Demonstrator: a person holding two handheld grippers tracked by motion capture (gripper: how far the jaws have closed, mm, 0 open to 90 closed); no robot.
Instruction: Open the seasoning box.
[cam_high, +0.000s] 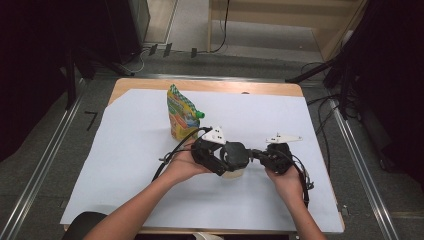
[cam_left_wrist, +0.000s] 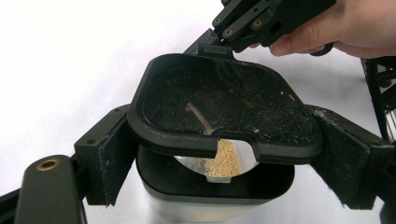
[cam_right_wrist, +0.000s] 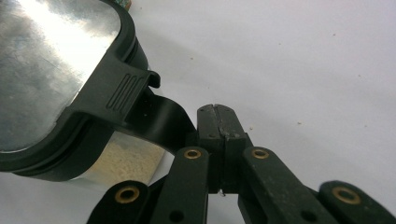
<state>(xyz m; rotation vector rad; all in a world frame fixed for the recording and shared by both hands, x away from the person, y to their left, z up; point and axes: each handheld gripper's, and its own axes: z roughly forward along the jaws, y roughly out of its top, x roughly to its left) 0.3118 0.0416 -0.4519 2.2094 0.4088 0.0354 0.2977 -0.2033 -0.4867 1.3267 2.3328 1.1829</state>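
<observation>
1. You are holding a clear, rounded-square plastic container with a black rim (cam_left_wrist: 205, 198) between the padded jaws of your left gripper (cam_high: 226, 161), just right of centre in the high view; both pads are pressing on its sides in the left gripper view.
2. The container is standing on the white sheet covering the wooden table (cam_high: 130, 150), and pale, sandy grains (cam_left_wrist: 224, 159) are lying inside it, low in the middle of the left gripper view.
3. Its black hinged lid with a dark window (cam_left_wrist: 219, 107) is standing raised and tilted above the opening, dusted with fine specks.
4. Your right gripper (cam_right_wrist: 217, 122) is sitting with its jaws pressed fully together, low and centre in the right gripper view, at the lid's black tab; whether they are pinching that tab, I cannot tell.
5. A yellow and green printed pouch with a green cap (cam_high: 181, 116) is standing upright beyond your left hand (cam_high: 183, 164), above and left of the container.
</observation>
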